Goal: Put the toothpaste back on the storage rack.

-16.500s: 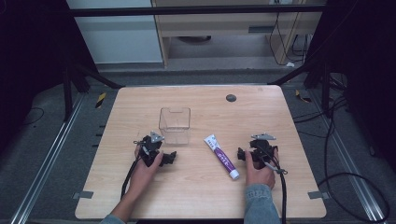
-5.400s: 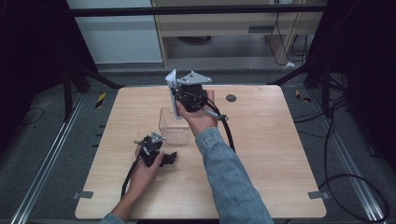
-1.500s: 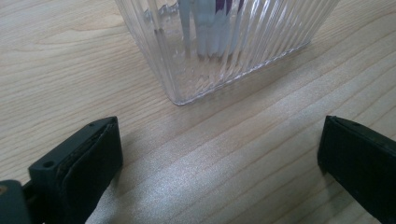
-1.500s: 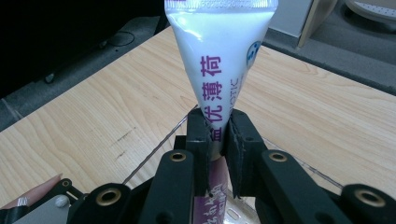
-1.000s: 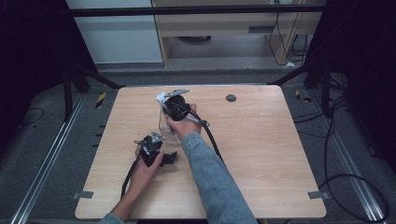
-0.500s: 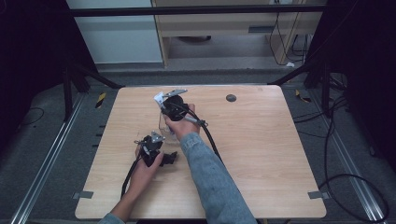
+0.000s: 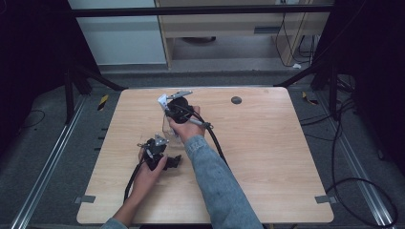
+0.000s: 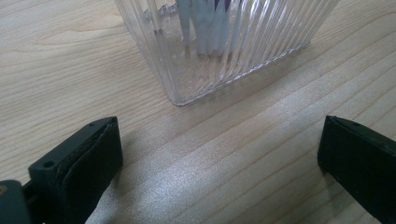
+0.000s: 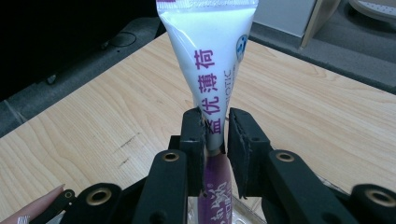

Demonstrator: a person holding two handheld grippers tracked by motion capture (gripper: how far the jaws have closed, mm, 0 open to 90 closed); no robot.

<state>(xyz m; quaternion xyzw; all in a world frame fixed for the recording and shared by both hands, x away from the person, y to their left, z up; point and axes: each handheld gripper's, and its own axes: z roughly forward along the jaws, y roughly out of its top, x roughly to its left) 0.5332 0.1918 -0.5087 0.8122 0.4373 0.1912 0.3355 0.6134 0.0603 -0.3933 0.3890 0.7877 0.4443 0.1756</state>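
Tightly around tube [image 9: 211, 56] — right claw [image 9: 215, 133], left claw [image 8: 219, 158] agape

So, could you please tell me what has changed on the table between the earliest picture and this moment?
The toothpaste tube left its spot on the right of the table: the right hand-held gripper took hold of it, carried it across and now holds it upright, its lower end inside the clear container. The left hand-held gripper stayed open near the container, which kept its place.

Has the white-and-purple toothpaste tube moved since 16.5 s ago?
Yes. The white-and-purple toothpaste tube left the table's right side; the right gripper now clamps it upright in the clear ribbed plastic container, left of the dark round hole.
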